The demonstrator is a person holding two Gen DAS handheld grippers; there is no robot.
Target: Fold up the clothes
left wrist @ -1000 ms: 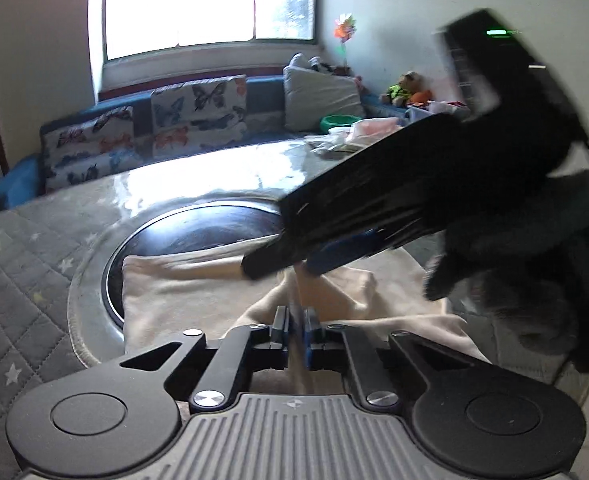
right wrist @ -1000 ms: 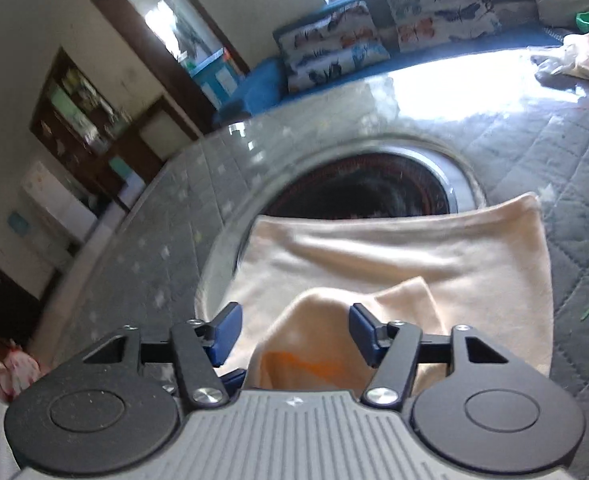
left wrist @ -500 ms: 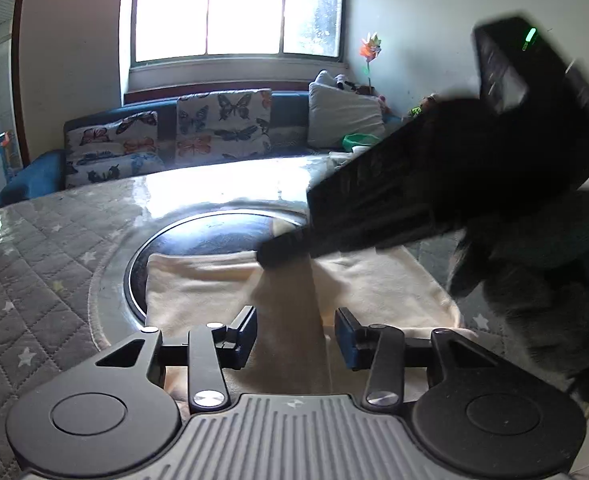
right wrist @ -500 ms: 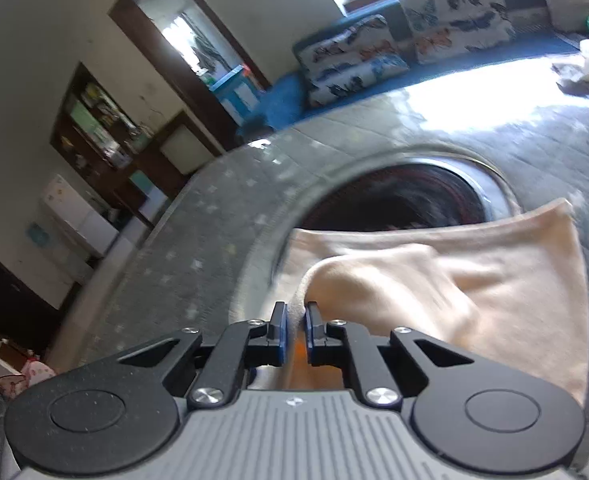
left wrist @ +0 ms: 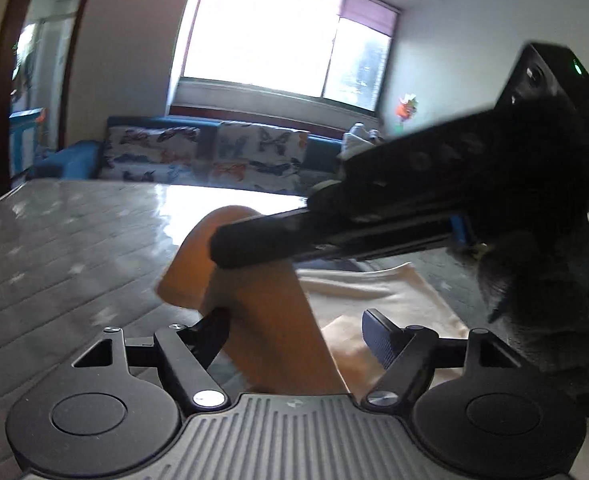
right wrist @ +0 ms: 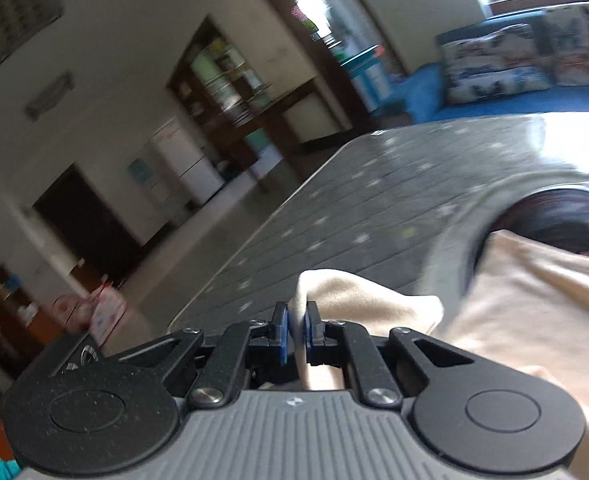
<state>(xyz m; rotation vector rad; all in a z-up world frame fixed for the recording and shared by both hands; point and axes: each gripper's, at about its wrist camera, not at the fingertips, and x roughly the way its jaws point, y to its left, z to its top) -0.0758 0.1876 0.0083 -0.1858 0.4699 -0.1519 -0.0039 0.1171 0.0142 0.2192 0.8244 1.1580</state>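
Note:
A cream garment (right wrist: 534,300) lies on the grey quilted table (right wrist: 354,208), partly over a round dark inset (right wrist: 566,216). My right gripper (right wrist: 296,332) is shut on a bunched fold of it, raised off the table. In the left wrist view this lifted fold (left wrist: 254,300) looks orange in shadow and rises between the spread fingers of my left gripper (left wrist: 296,334), which is open. The right gripper's black body (left wrist: 334,236) crosses above the fold, held by a dark gloved hand (left wrist: 554,300). The rest of the garment (left wrist: 374,292) lies flat behind.
A blue sofa with butterfly cushions (left wrist: 230,156) stands beyond the table under a bright window (left wrist: 278,44). To the left the table edge (right wrist: 254,240) drops to the floor, with a doorway, shelves and a white fridge (right wrist: 182,168) beyond.
My left gripper opened and let go of the garment. My right gripper shut on the fold and lifted it up and to the left; both views swung left.

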